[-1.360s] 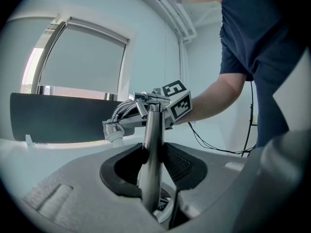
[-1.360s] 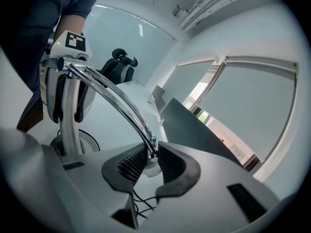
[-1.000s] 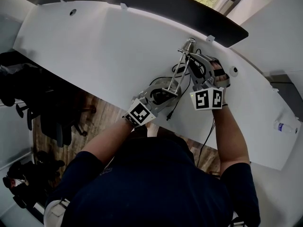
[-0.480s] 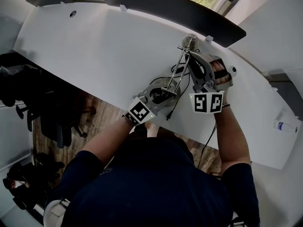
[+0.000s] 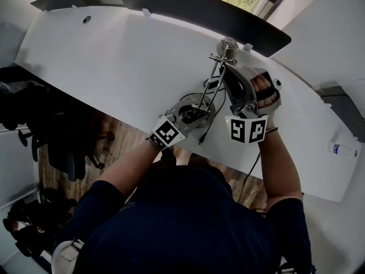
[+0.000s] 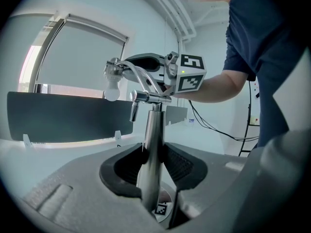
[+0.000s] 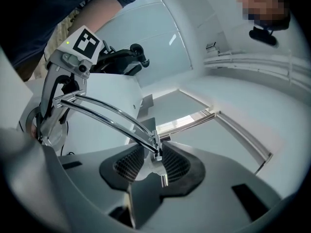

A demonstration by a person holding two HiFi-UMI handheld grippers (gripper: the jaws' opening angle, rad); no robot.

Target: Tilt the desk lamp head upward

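Note:
A chrome desk lamp stands on the white desk [image 5: 114, 61]. Its upright post [image 6: 153, 130] is pinched between the pads of my left gripper [image 6: 151, 165], which is shut on it just above the base; this gripper [image 5: 197, 110] sits at the desk's near edge. Two curved chrome rods [image 7: 109, 114] run from the post to the lamp head [image 5: 228, 43] with its white bulb [image 6: 112, 89]. My right gripper [image 7: 151, 165] reaches the head from the right [image 5: 227, 67]. Its jaws have just been opening, with the head joint and bulb still between the pads.
A dark screen panel [image 5: 199, 10] lines the desk's far edge below a window. A black cable [image 5: 212, 124] trails off the near edge by the lamp base. A water bottle [image 5: 341, 149] lies far right. Dark office chairs [image 5: 63, 147] stand on the floor at left.
The right gripper has risen and rolled, carrying the lamp head up and toward the far edge, and its jaws have spread. The left gripper has stayed on the post.

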